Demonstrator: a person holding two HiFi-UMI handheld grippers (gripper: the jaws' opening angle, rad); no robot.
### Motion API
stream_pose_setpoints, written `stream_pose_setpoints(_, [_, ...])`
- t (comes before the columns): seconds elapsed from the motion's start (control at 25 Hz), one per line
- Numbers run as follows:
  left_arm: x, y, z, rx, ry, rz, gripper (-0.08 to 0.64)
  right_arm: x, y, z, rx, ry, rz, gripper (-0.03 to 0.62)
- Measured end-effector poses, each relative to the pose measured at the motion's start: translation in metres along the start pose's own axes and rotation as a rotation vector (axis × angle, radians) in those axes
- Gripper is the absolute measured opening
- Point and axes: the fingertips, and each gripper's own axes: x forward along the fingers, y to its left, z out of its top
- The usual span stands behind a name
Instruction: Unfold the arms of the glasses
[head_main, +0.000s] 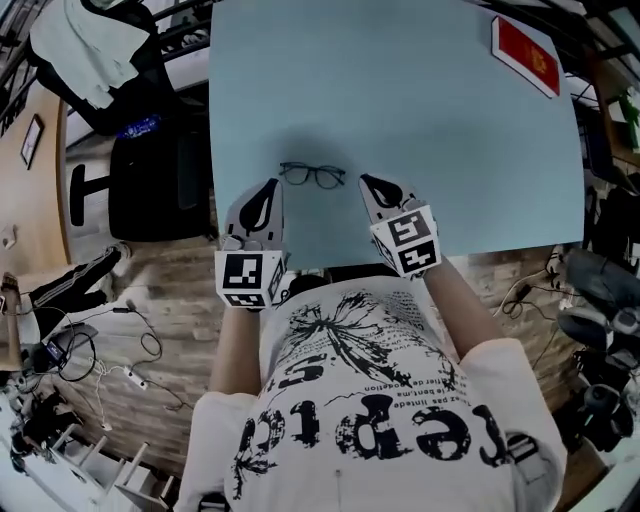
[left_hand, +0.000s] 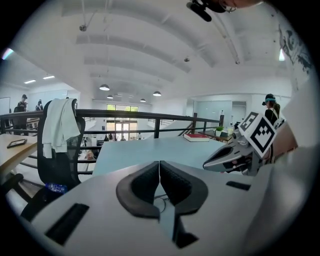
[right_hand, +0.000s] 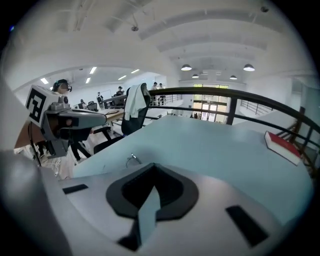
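Dark thin-framed glasses (head_main: 312, 176) lie on the light blue table (head_main: 400, 100), near its front edge. My left gripper (head_main: 271, 187) sits just to their left and my right gripper (head_main: 367, 182) just to their right. Both are shut, hold nothing and touch nothing. In the left gripper view the shut jaws (left_hand: 159, 165) hide most of the glasses; a bit of thin frame (left_hand: 161, 201) shows below them, and the right gripper (left_hand: 227, 157) is to the side. The right gripper view shows its shut jaws (right_hand: 154, 166), the glasses (right_hand: 132, 159) ahead on the left, and the left gripper (right_hand: 75, 120).
A red book (head_main: 527, 55) lies at the table's far right corner. A black office chair (head_main: 150, 180) with a white garment (head_main: 85, 45) stands left of the table. Cables (head_main: 120, 350) lie on the wooden floor. A black railing (right_hand: 225, 95) runs behind the table.
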Motion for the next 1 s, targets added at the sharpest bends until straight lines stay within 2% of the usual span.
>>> stream_pose_setpoints(0.24, [0.034, 0.002, -0.023, -0.007, 0.060, 0.000, 0.020, 0.047, -0.001, -0.033, -0.165, 0.219, 0.157, 0.011])
stream_pose_setpoints(0.44, [0.052, 0.008, -0.046, -0.022, 0.112, -0.020, 0.020, 0.077, -0.003, -0.053, -0.323, 0.353, 0.200, 0.022])
stream_pose_setpoints(0.64, [0.053, 0.013, -0.055, 0.002, 0.158, -0.048, 0.020, 0.086, 0.002, -0.061, -0.447, 0.439, 0.242, 0.072])
stream_pose_setpoints(0.8, [0.053, 0.020, -0.065, -0.006, 0.190, -0.054, 0.020, 0.092, 0.007, -0.065, -0.551, 0.461, 0.290, 0.074])
stream_pose_setpoints(1.0, [0.056, 0.024, -0.074, 0.003, 0.220, -0.086, 0.020, 0.101, 0.013, -0.068, -0.607, 0.472, 0.317, 0.068])
